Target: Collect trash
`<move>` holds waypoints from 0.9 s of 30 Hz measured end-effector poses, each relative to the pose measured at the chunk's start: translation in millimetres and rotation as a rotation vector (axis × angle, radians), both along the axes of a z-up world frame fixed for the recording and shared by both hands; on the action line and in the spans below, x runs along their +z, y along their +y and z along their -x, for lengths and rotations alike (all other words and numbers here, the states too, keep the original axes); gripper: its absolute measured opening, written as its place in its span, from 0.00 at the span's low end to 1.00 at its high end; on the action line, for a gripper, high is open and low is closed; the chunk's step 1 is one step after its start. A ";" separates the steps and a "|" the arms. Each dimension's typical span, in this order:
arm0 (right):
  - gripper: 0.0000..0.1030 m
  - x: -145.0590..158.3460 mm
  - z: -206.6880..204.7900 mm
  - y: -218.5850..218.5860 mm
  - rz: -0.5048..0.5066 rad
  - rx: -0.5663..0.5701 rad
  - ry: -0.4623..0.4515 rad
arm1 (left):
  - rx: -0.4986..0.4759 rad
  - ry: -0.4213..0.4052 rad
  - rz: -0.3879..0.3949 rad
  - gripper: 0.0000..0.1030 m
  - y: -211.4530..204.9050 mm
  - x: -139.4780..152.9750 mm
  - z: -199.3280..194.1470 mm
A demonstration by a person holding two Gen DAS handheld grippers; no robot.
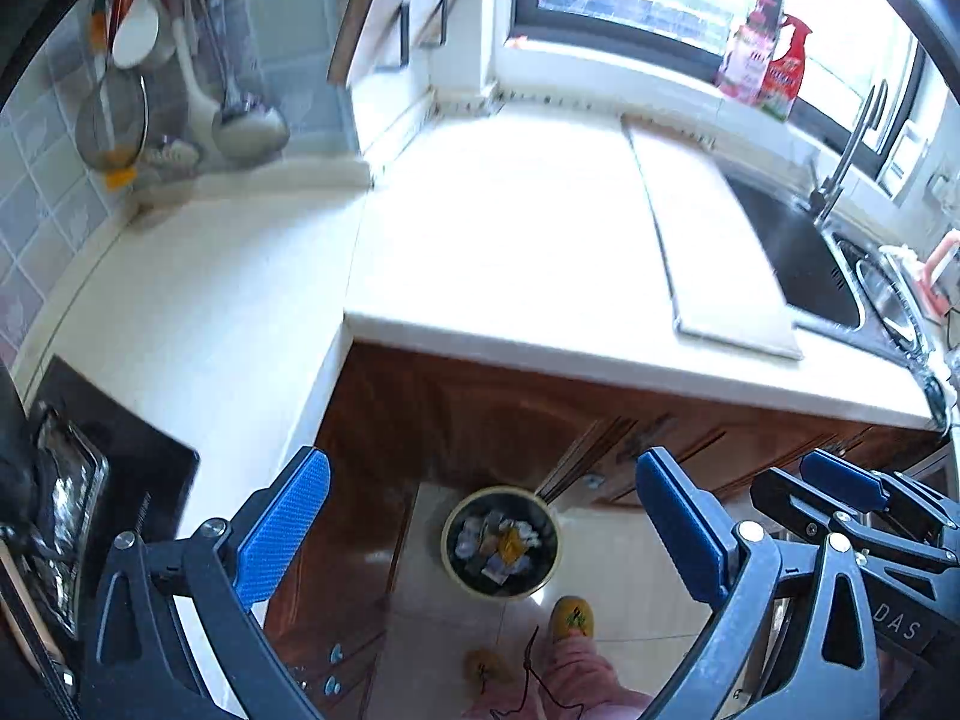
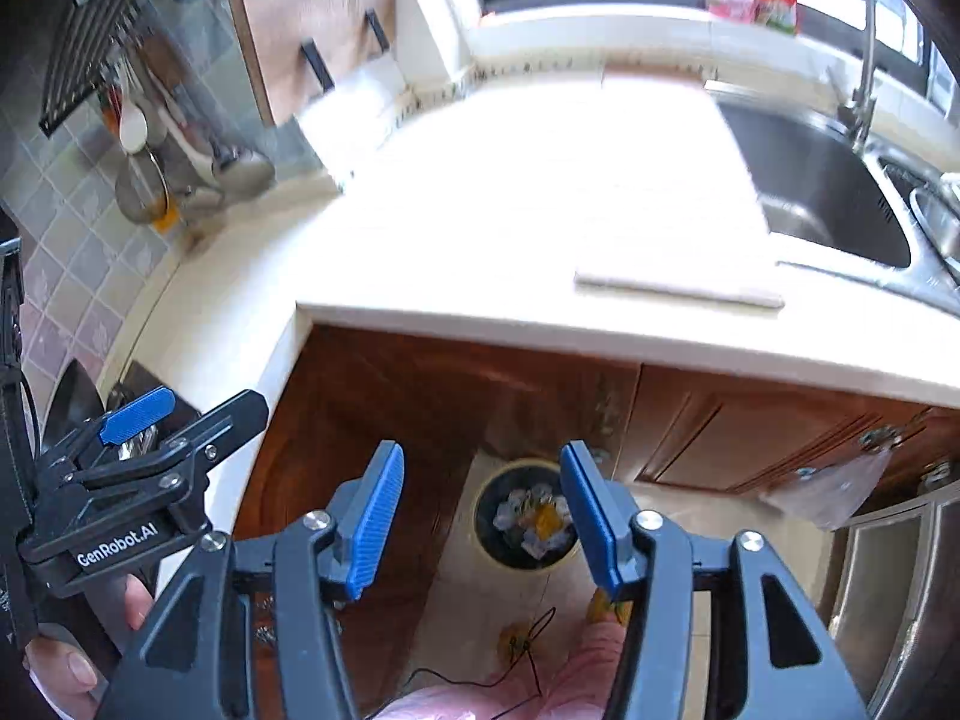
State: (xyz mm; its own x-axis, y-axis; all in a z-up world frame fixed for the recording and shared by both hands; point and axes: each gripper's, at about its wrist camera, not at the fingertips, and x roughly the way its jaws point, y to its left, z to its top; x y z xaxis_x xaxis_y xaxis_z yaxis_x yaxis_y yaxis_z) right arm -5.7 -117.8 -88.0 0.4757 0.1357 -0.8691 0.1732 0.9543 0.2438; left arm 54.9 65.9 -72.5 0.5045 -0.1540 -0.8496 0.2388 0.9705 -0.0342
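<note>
Looking down from above the surface (image 1: 510, 228), both views catch the bin (image 1: 501, 540) on the floor by the brown cabinets, well below the tongs. Trash in the bin reads only as pale crumpled bits plus something orange; too small and blurred to name. Bin's right rim is cut by a blue pad in the right wrist view. Surface is blown out white by window glare, detail lost; a pale board (image 1: 714, 246) lies on it beside the sink (image 1: 798, 252). Bottles (image 1: 762, 60) on the sill: labels unreadable. Hanging utensils (image 1: 144, 90) on the tiled wall are smeared.

Writing: "GenRobot.AI" on the left tongs' body in the right wrist view; "DAS" on the right tongs' body at the left view's edge, rest cut off.

Left tongs (image 1: 480, 528): spread wide, nothing between the pads, touching nothing. Right tongs (image 2: 480, 516): partly spread, narrower than the left, empty, touching nothing. Person's fingers (image 2: 72, 660) grip the left handle; yellow slippers (image 1: 573, 618) and pink trousers are cut off at the bottom.
</note>
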 end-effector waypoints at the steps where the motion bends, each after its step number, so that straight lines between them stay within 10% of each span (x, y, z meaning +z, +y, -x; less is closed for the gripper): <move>1: 0.54 8.8 -0.2 -1.4 0.001 -0.013 -0.006 | -0.003 -0.006 0.006 0.98 -3.6 4.9 0.0; 27: 0.60 102.9 -3.6 -34.5 0.066 -0.152 -0.143 | 0.007 -0.159 0.027 0.98 -53.2 101.9 -4.0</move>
